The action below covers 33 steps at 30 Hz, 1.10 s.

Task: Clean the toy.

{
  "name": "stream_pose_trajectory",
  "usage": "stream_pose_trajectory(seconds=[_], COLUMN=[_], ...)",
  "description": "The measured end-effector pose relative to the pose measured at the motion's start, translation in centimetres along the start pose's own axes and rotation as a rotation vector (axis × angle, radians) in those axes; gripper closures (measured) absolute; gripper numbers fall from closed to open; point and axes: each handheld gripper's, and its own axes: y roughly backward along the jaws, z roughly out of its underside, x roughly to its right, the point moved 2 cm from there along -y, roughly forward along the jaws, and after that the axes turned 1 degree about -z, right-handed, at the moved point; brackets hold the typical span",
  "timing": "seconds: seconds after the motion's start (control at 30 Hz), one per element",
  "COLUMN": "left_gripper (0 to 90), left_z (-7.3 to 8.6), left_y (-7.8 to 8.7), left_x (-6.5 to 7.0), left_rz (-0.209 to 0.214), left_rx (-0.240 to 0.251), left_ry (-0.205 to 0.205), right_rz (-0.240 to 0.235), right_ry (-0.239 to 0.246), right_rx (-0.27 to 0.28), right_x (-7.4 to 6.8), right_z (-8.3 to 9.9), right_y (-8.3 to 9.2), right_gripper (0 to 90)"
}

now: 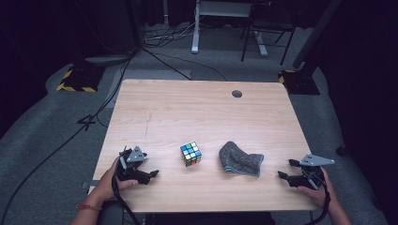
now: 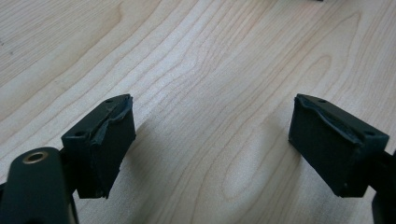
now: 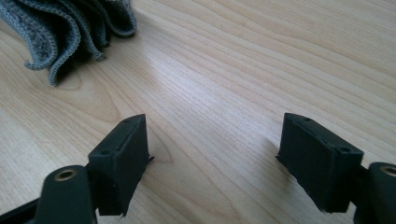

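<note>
We hold the left gripper [image 1: 151, 174] near the table's [image 1: 197, 112] left edge, jaws spread over bare wood. Our right gripper [image 1: 284, 168], jaws spread and empty, rests near the right edge, just right of the folded grey cloth [image 1: 240, 159]; the colourful cube [image 1: 190, 153] sits between the grippers

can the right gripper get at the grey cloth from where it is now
Probably yes. The right gripper is open with nothing between its jaws, and only bare table lies between it and the grey cloth. The puzzle cube sits on the cloth's far side, out of the way.
</note>
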Motion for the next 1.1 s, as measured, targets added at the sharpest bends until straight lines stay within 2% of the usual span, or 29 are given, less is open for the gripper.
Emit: stream_pose_trajectory(seconds=[1.1], left_gripper=[15.2], left_z=[0.06], left_y=[0.06], left_x=[-0.07], left_rz=[-0.003], left_rx=[-0.001], left_ry=[0.005], right_rz=[0.002], right_ry=[0.001], right_rx=[0.000], right_x=[-0.01], right_z=[0.00], right_y=[0.00], right_gripper=[23.7])
